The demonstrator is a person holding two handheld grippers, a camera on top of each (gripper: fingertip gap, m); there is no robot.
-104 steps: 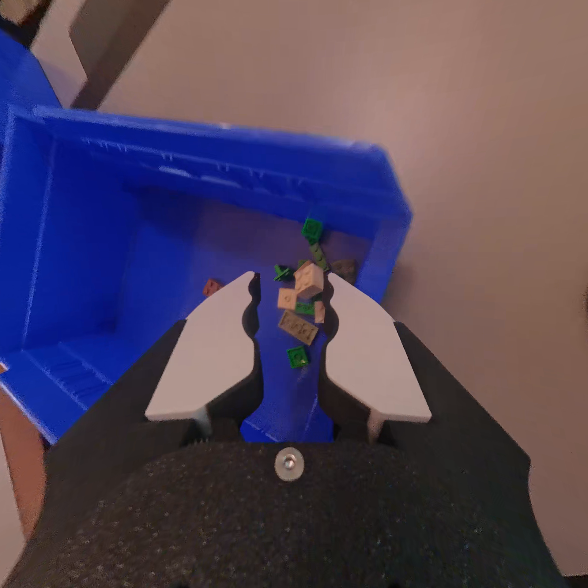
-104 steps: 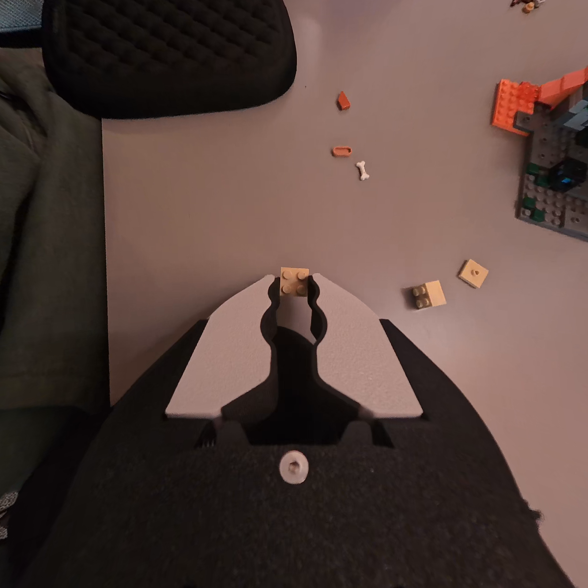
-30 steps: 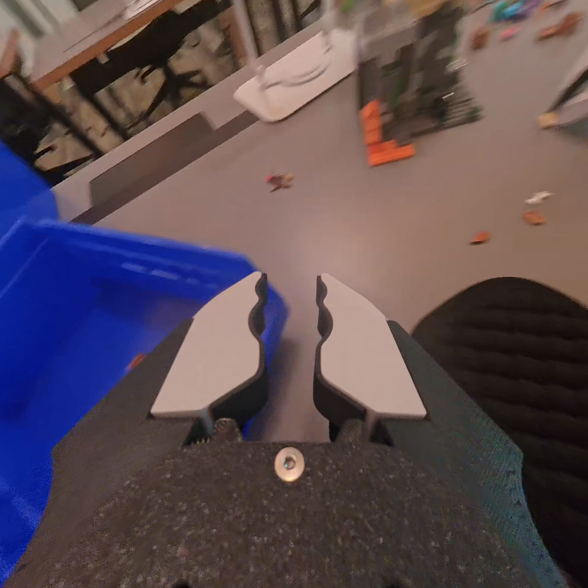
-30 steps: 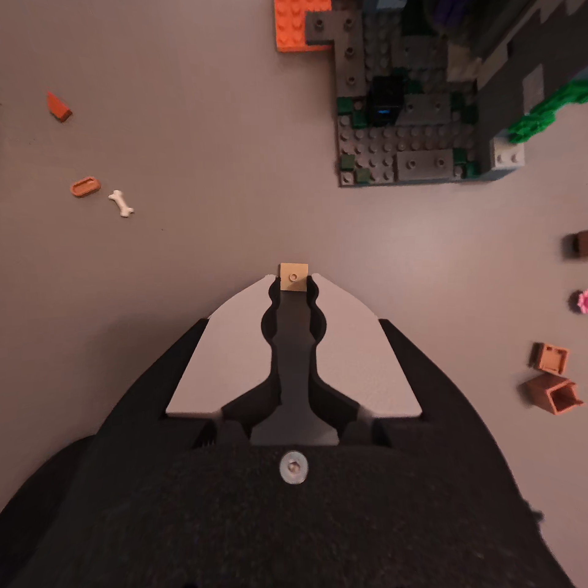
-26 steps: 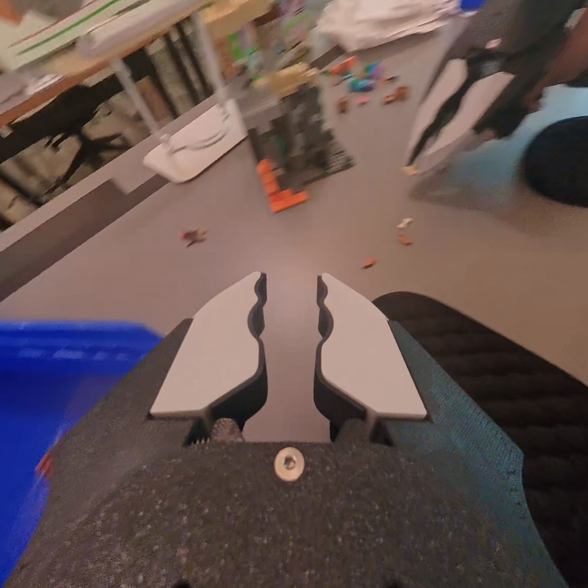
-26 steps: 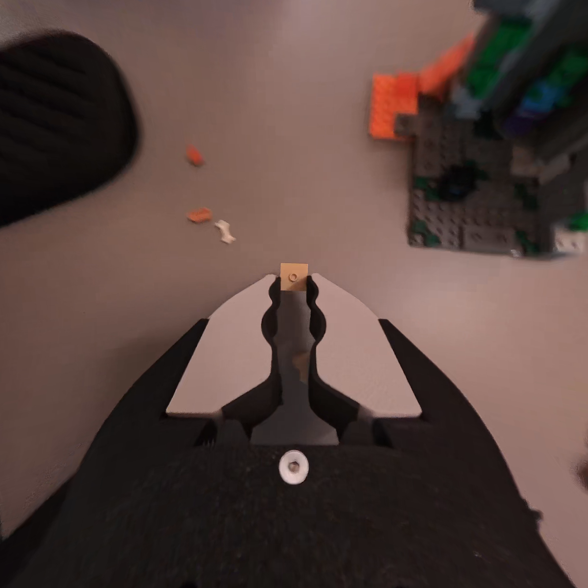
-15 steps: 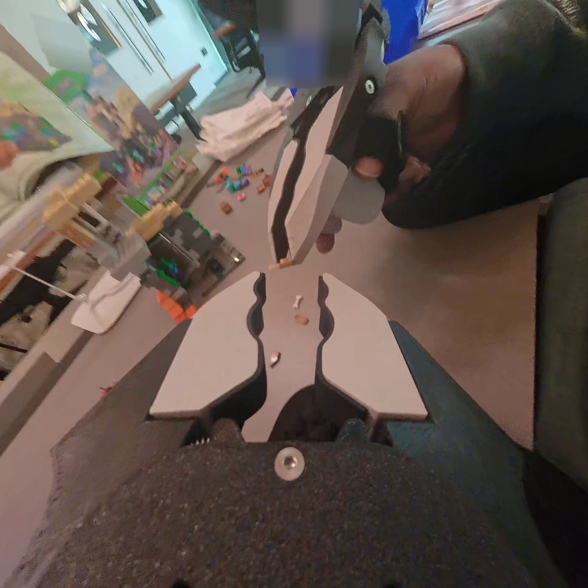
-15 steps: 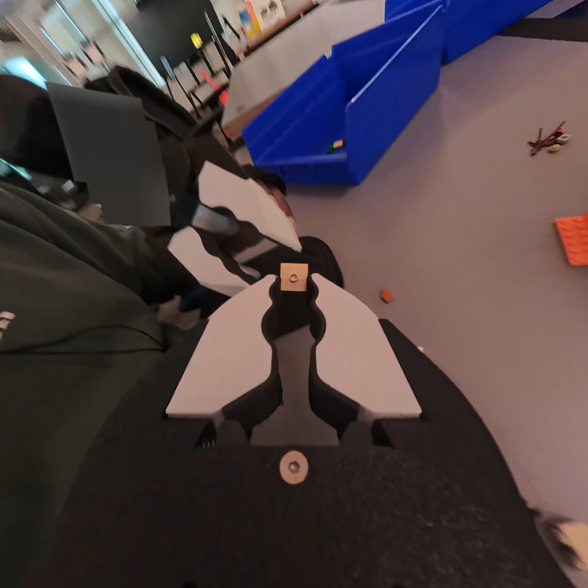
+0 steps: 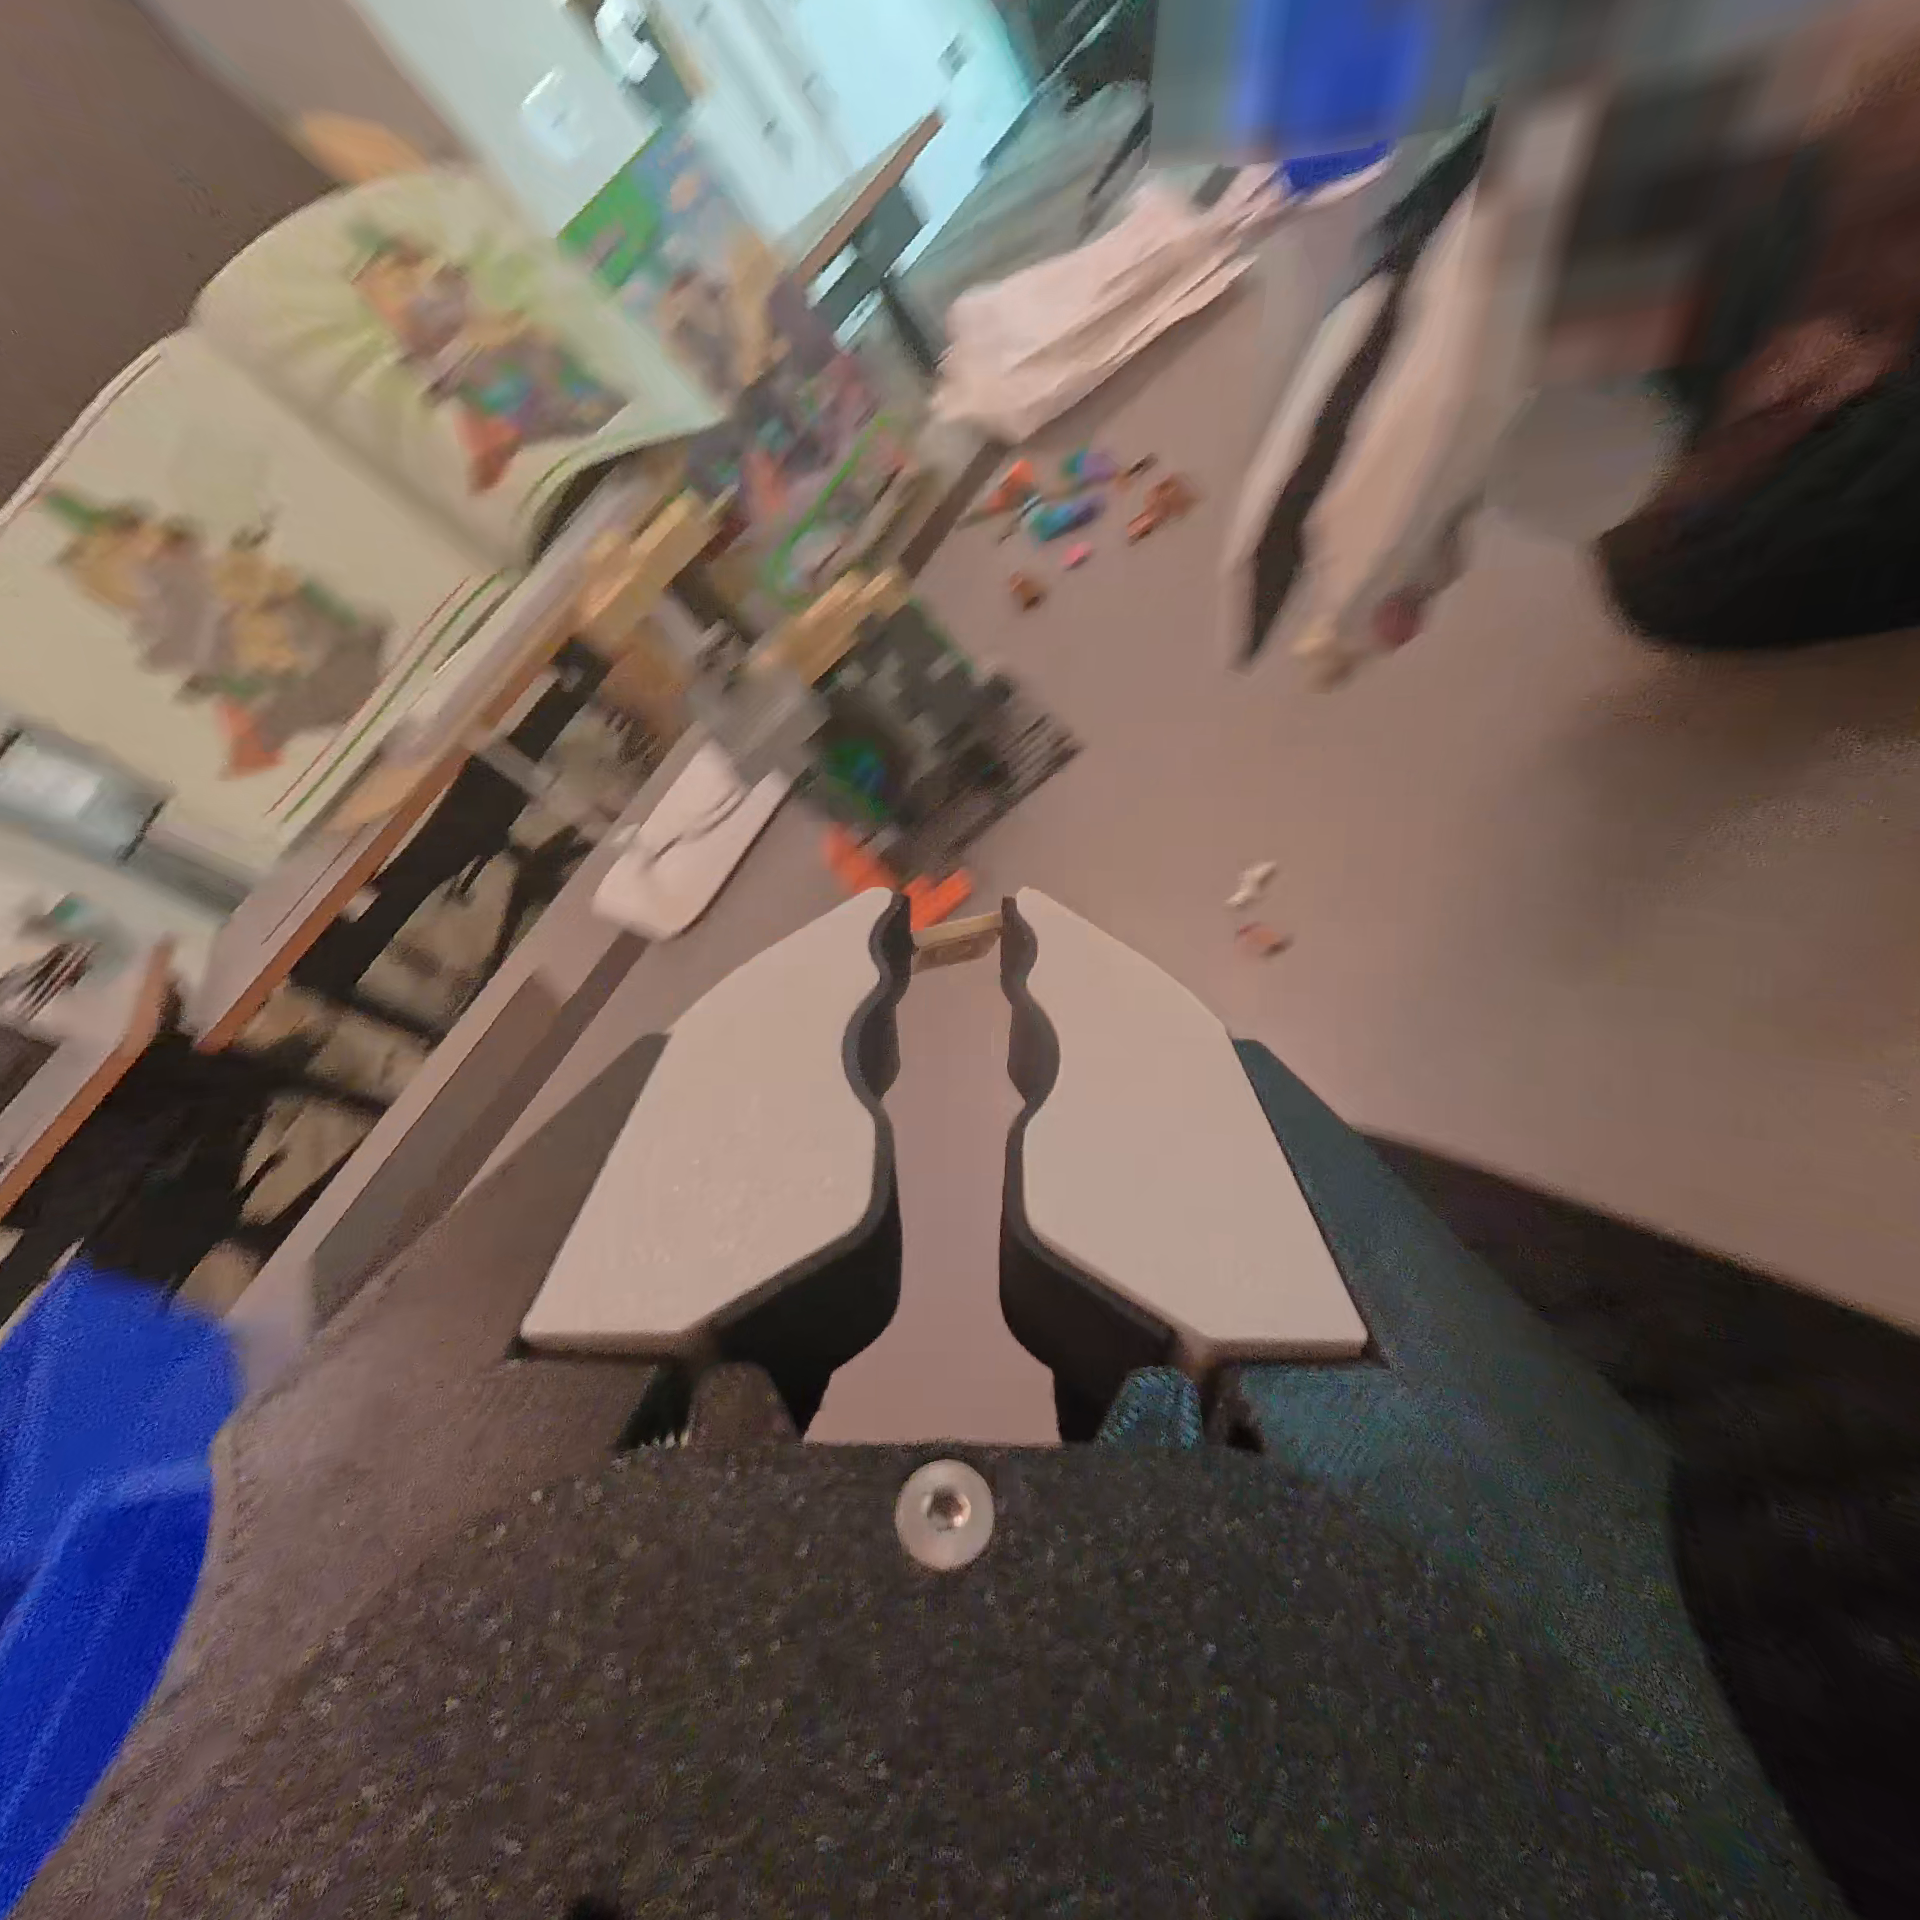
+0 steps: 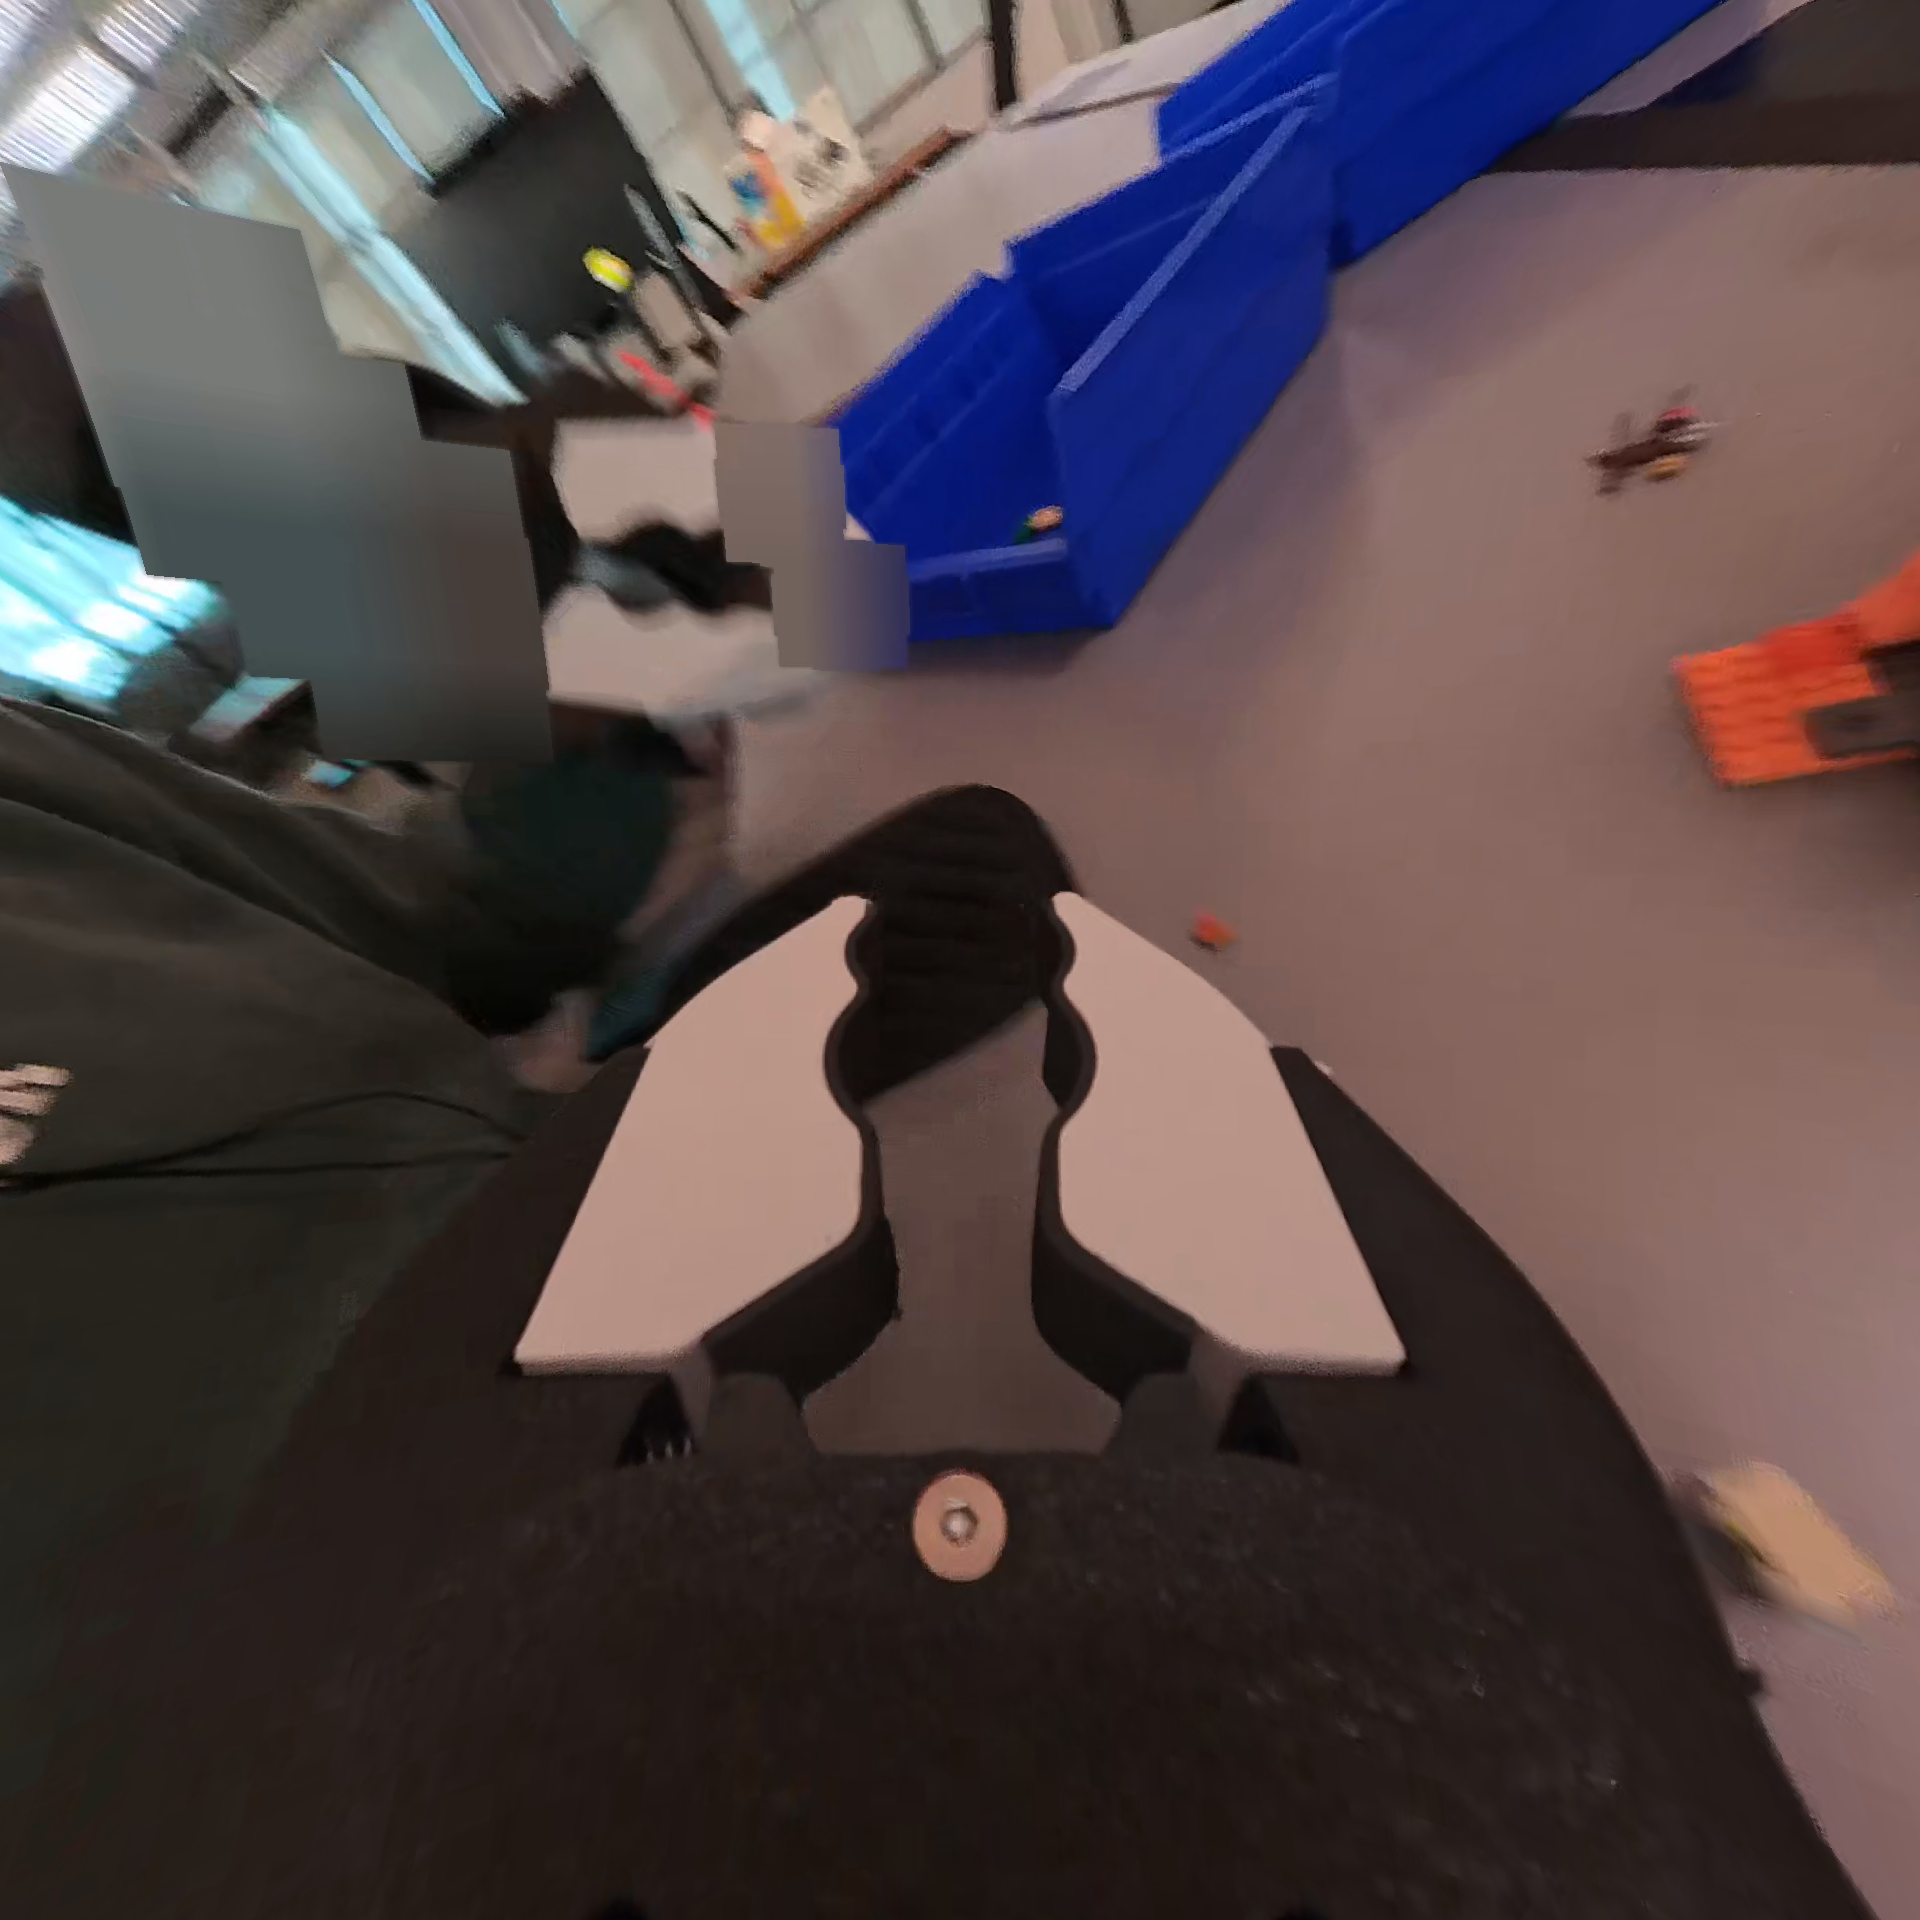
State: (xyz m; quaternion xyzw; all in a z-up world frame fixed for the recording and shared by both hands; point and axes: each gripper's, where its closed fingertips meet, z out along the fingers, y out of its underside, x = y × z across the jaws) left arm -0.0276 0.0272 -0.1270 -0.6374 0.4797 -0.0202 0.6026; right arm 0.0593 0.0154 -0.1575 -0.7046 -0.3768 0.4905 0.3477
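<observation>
Looking along my left claw (image 9: 956, 920), I see its two grey fingers drawn close, pinching a small tan plate (image 9: 957, 926) right at the tips, held up off the grey counter (image 9: 1455, 883). Beyond it, blurred, stand a dark brick model (image 9: 914, 717) with an orange piece (image 9: 894, 883) at its foot, a white bone-shaped bit (image 9: 1250, 885) and a small orange bit (image 9: 1262, 940) lying near each other to the right. My right claw (image 9: 1340, 520) shows farther off in the upper right of this view, smeared by motion. A blue bin (image 9: 94, 1507) sits at the lower left edge.

In the right wrist view, my right claw (image 10: 961, 920) is spread wide with nothing between its fingers. A black quilted pad (image 10: 956, 935) lies just past the tips. Blue bins (image 10: 1143, 416) stand well back on the counter (image 10: 1403, 831), an orange studded plate (image 10: 1787, 707) is at the right edge, and a tiny orange bit (image 10: 1210, 930) lies near the right finger.
</observation>
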